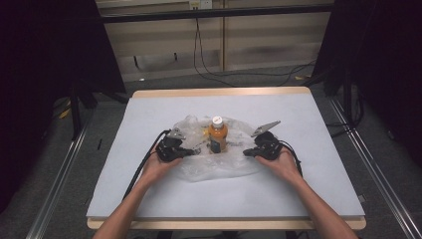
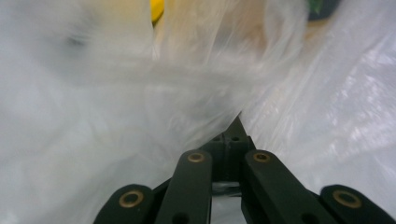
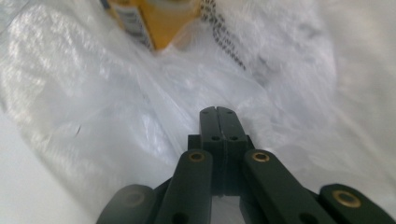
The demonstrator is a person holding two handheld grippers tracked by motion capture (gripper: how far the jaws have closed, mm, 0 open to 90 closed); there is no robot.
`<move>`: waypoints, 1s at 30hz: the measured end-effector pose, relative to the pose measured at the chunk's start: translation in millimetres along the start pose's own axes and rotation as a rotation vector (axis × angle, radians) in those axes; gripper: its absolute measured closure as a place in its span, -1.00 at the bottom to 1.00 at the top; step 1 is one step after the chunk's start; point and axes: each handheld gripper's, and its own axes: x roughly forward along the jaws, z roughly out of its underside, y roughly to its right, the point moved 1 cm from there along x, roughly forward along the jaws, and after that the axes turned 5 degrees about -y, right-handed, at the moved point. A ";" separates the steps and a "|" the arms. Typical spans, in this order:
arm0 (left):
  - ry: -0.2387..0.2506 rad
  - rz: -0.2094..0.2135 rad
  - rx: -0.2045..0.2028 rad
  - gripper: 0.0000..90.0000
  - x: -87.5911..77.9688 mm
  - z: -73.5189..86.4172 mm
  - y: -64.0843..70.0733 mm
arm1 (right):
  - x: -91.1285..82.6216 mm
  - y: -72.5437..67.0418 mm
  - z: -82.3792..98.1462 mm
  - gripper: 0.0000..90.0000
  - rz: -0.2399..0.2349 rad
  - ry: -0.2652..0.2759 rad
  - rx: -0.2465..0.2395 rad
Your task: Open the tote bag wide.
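Table: a pale grey mat [image 1: 164,194] covers a wood-edged table [image 1: 219,92]; its near edge is partly cut off by the forearms.

Plastic bag: a clear, crumpled bag [image 1: 234,167] lies at the middle of the mat, spread between both grippers. Its outline is hard to trace against the pale surface. In the left gripper view the bag [image 2: 116,102] is a white blur; in the right gripper view the film [image 3: 116,107] is sharper, with dark print near the top that is too blurred to read.

Bottle: an orange bottle [image 1: 218,135] with a white cap stands upright at the bag's centre, between the grippers and apart from both. Whether it sits inside the bag or on it cannot be told. In the right gripper view only part of the bottle's orange body and label [image 3: 154,21] shows through the film, cut off at the top edge.

Left gripper: the left gripper [image 1: 191,151] rests at the bag's left side. In its own view the left gripper [image 2: 237,126] has its jaw tips buried under film; the jaws stand together, pinching the plastic.

Right gripper: the right gripper [image 1: 247,152] is at the bag's right side. In its own view the right gripper [image 3: 217,114] has its jaws pressed flat together; film between them cannot be confirmed.

Hands: the left hand [image 1: 158,167] and the right hand [image 1: 283,164] hold the grippers from behind.
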 end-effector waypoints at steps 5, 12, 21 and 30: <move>-0.034 0.011 0.009 1.00 -8.5 6.5 4.7 | -11.0 0.0 12.4 1.00 -0.009 -0.023 -0.001; -0.026 0.047 0.032 1.00 -16.7 18.4 10.1 | -23.6 -4.4 26.8 1.00 -0.012 -0.048 -0.033; 0.092 0.103 -0.026 1.00 -27.8 24.7 16.3 | -32.4 -4.7 35.0 1.00 -0.052 0.033 -0.020; 0.222 0.146 -0.038 1.00 -51.9 20.7 24.5 | -65.8 -16.9 12.7 1.00 -0.090 0.236 -0.032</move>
